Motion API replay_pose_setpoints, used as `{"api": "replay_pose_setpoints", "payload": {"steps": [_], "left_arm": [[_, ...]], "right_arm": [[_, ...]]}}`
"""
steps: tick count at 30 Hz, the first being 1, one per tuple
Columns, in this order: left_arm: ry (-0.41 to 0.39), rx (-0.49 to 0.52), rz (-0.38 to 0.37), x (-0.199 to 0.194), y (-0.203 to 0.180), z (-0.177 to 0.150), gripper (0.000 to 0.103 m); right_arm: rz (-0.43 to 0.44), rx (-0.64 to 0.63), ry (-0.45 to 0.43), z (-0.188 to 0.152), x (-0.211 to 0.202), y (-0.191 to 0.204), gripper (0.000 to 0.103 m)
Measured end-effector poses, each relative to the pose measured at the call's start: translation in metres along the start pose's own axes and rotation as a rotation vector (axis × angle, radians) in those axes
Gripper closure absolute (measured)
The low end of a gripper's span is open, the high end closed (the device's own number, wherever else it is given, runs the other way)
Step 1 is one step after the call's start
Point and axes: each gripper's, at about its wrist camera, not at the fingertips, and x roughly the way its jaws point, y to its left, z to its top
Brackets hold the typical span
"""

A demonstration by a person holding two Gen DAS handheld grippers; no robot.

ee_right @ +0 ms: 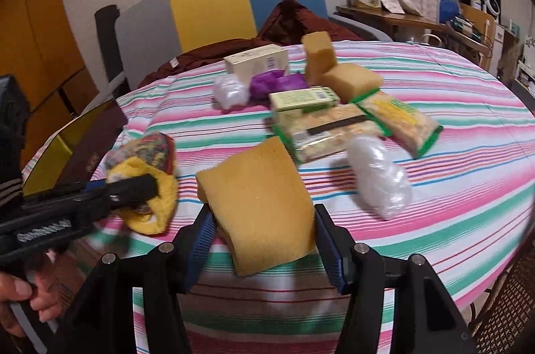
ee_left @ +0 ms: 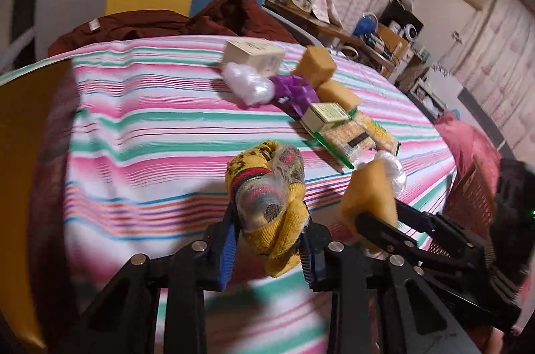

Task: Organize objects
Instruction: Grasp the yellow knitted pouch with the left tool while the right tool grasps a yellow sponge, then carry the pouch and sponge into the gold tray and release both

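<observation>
We see left tool [ee_left: 267, 240] clenched on knitted yellow sock bundle [ee_left: 267, 196], right tool [ee_right: 264, 240] squeezing porous sponge [ee_right: 260, 206], both above striped tabletop [ee_right: 434, 220], crinkly bag [ee_right: 378, 173] near sponge.

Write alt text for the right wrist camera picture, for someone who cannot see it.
The right gripper clamps a yellow sponge above a striped tablecloth. To its left, the left gripper holds a yellow sock bundle; snack packets, sponges and plastic bags lie behind.
</observation>
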Motion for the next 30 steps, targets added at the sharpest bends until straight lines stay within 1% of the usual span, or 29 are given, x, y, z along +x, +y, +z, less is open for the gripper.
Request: {"api": "replay_pose_setpoints", "payload": {"steps": [4, 7, 12, 17, 23, 30], "left_arm": [[-0.072, -0.034, 0.012, -0.035, 0.017, -0.002, 0.071], [-0.107, -0.056, 0.039, -0.056, 0.032, -0.001, 0.071], [-0.155, -0.121, 0.113, -0.092, 0.072, -0.007, 0.071], [-0.19, -0.16, 0.216, -0.122, 0.109, -0.023, 0.07], [-0.195, -0.222, 0.339, -0.144, 0.156, -0.041, 0.07], [-0.16, -0.299, 0.46, -0.156, 0.202, -0.055, 0.07]], "right_arm": [[0.02, -0.031, 0.005, 0.001, 0.001, 0.017, 0.044], [0.04, -0.062, 0.002, 0.004, 0.001, 0.032, 0.044], [0.093, -0.1, -0.01, 0.011, 0.0, 0.06, 0.044], [0.161, -0.132, -0.024, 0.021, -0.004, 0.091, 0.044], [0.251, -0.192, -0.049, 0.034, -0.008, 0.134, 0.044], [0.354, -0.264, -0.042, 0.042, -0.006, 0.185, 0.044]]}}
